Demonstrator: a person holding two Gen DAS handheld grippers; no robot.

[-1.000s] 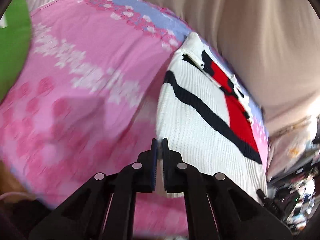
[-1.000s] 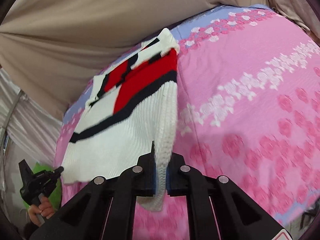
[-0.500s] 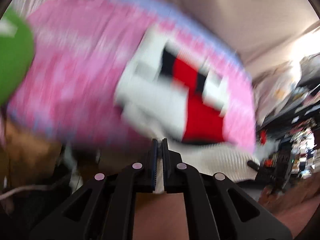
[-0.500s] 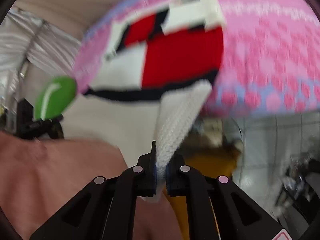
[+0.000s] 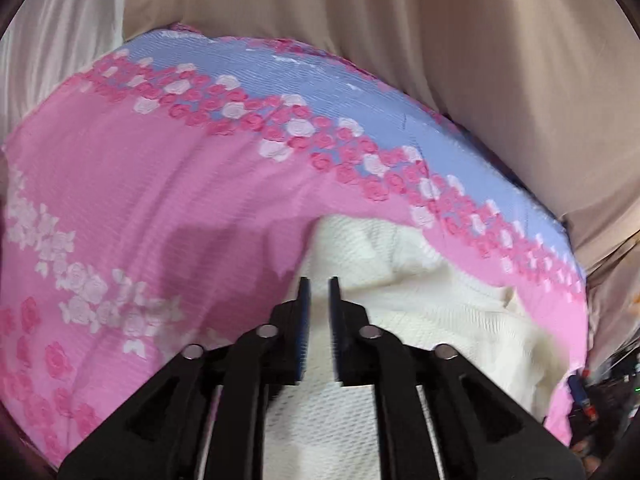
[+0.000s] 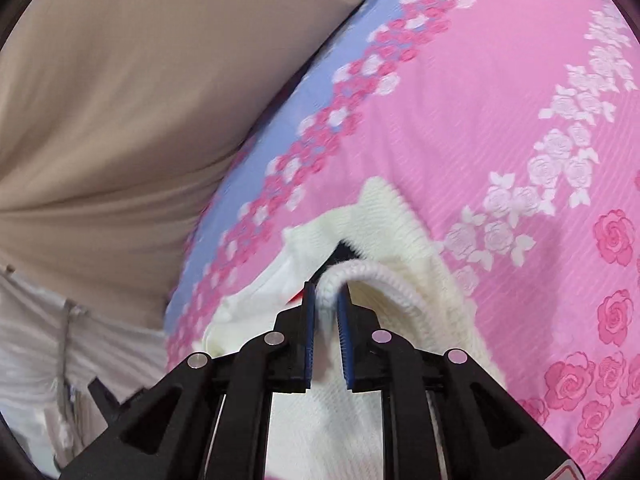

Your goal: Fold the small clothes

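Observation:
A small white knit sweater lies bunched on a pink flowered bedcover. Its white back faces up; a bit of red and black shows inside a fold in the right wrist view. My left gripper sits over the sweater's near left edge with jaws slightly apart and white knit between the pads. My right gripper is shut on a thick rolled white edge of the sweater, which loops up between its blue pads.
The bedcover has a lilac band with pink and white roses along its far edge. Beige curtain fabric hangs behind the bed. Clutter shows at the lower right of the left wrist view.
Both grippers pulled the sweater back off the bed, then swung it forward and down. It now lies folded over, white side up, with the red and black pattern hidden.

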